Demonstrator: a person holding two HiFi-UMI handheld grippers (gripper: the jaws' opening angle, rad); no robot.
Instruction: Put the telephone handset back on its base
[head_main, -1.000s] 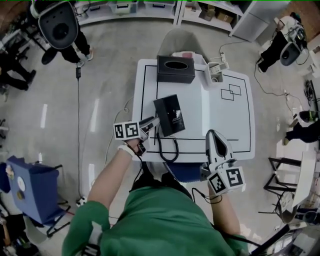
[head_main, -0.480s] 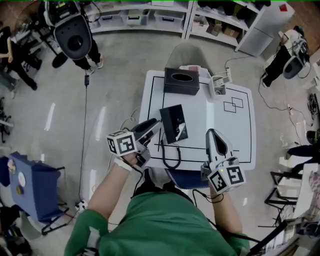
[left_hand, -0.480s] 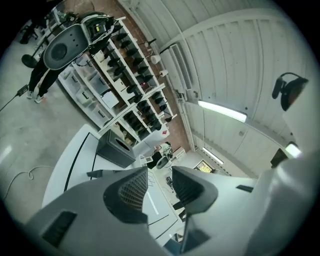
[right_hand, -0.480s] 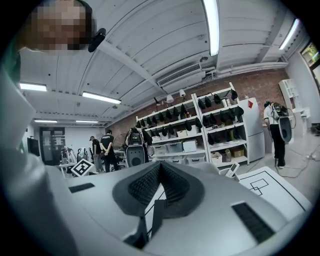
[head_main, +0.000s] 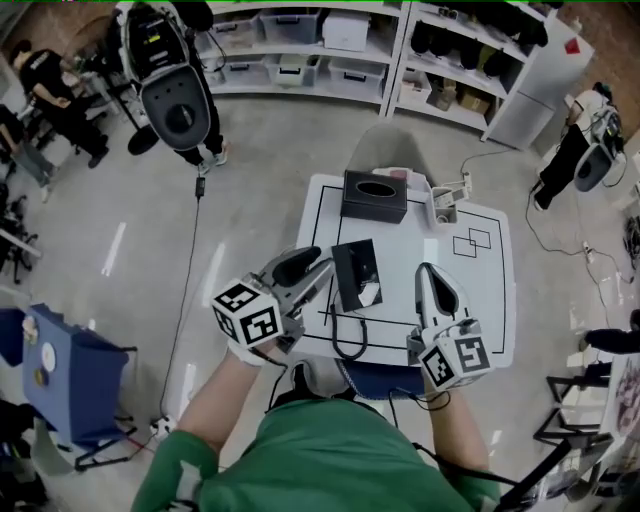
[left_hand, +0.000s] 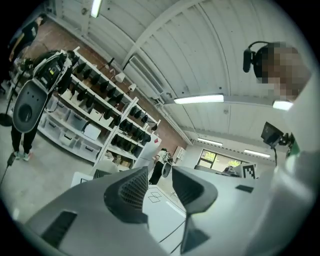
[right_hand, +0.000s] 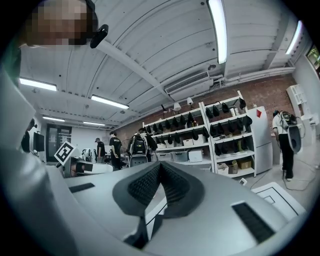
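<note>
The left gripper (head_main: 318, 268) hangs just left of the flat black telephone base (head_main: 366, 272), lifted off the white table with black lines (head_main: 470, 290). Its jaws stand well apart and nothing is between them (its own view shows only the table and the room through the gap).

The black telephone handset (head_main: 345, 272) seems to lie along the left side of the base, the two reading as one dark block, so I cannot say for certain that it sits fully down in its cradle. Its long axis follows that of the base, running away from the person, the far end leaning a little to the left. A black cord (head_main: 345, 335) loops from the near end of the base towards the person.

Judging by this, the step in hand is a clean let-go. It would go best with the open jaws drawn up and leftward from the base, clear of the cord loop, since a snagged cord could tug the handset out of its seat. One look that both ends lie level would settle it.

The right gripper (head_main: 430, 272) hovers to the right of the base, apart from it, its jaws pressed together on nothing.
</note>
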